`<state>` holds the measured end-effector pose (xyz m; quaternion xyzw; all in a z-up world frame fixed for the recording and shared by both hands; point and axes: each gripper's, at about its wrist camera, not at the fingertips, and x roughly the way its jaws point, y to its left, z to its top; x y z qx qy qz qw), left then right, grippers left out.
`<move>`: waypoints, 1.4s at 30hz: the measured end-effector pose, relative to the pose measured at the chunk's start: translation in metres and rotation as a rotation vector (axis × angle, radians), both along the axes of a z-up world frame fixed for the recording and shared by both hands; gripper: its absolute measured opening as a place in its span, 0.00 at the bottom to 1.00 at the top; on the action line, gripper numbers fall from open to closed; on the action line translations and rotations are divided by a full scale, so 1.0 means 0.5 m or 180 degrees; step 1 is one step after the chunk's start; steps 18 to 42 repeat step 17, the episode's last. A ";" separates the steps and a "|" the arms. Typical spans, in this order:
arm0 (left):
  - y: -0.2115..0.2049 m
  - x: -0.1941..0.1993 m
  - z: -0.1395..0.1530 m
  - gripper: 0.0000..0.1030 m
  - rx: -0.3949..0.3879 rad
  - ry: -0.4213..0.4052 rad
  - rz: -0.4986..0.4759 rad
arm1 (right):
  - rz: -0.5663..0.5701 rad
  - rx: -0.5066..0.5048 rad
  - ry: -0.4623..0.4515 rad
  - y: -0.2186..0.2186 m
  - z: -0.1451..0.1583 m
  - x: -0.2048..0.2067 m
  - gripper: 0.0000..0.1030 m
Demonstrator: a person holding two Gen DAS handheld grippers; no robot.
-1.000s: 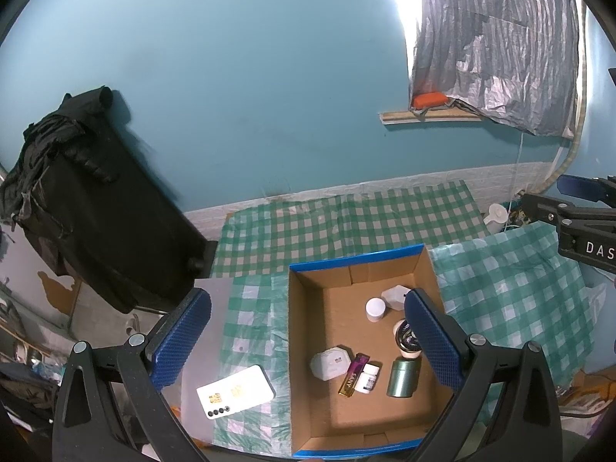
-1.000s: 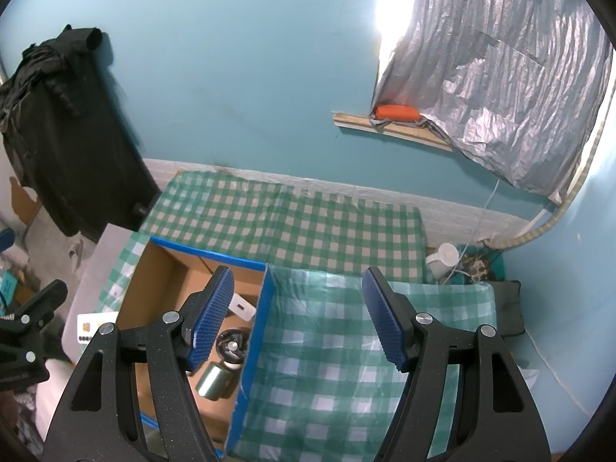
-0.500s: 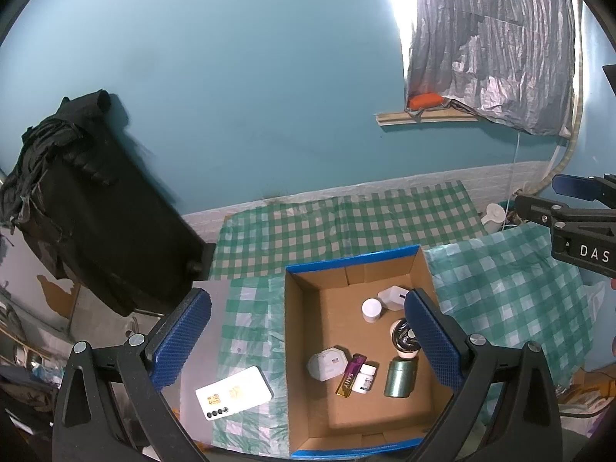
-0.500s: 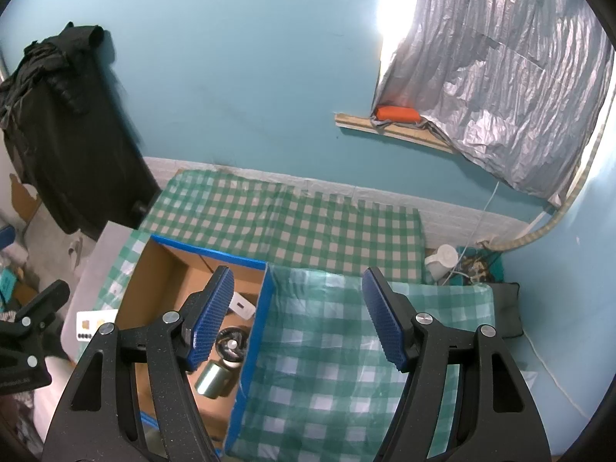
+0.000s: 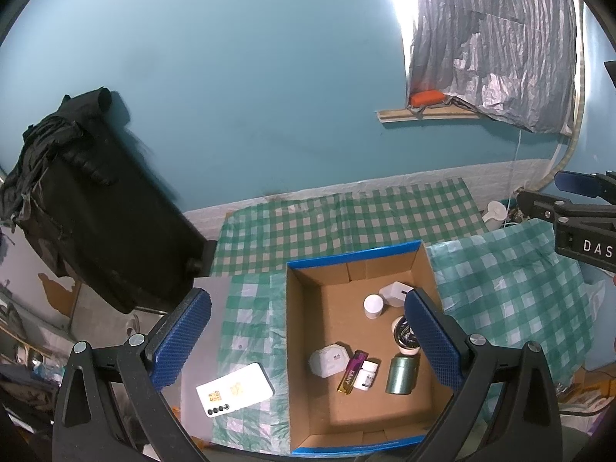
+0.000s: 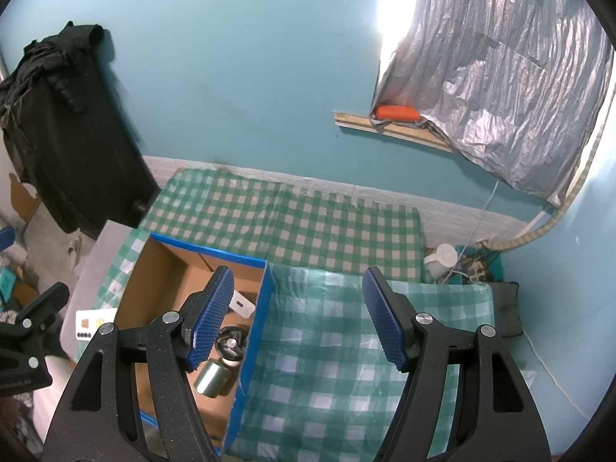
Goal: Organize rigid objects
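We see an open cardboard box (image 5: 304, 331) with blue-taped edges resting on a green checked cloth (image 5: 338, 227), and nearly everything of the task lies inside it. Toward its far side stands a small white round jar (image 5: 373, 305), with a white angular block (image 5: 394, 293) just beside it. Along the right wall sits a round container (image 5: 402, 337) with a dark coiled inside, partly hidden behind one finger of our left gripper (image 5: 308, 340). Nearer us a green metallic can (image 5: 400, 375) lies on its side, and to its left lie a small white bottle (image 5: 365, 375), a purple and gold lighter (image 5: 352, 371) touching it, and a white many-sided case (image 5: 329, 360). Outside the box, to its left, a white phone (image 5: 235, 389) lies flat at the cloth's edge, well apart from the rest. Our left gripper hangs above the box with its jaws released and wide, nothing between them. Our right gripper (image 6: 298, 321) hovers over the box's right wall and a paler checked cloth (image 6: 346, 365) beside it, jaws likewise released and empty.
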<state>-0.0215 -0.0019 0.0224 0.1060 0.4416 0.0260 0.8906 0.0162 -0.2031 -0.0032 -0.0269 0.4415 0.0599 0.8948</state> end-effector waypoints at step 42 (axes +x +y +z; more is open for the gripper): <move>0.003 -0.001 -0.003 0.98 -0.0008 0.0026 0.0016 | 0.0007 -0.0015 0.0005 -0.005 0.001 -0.001 0.67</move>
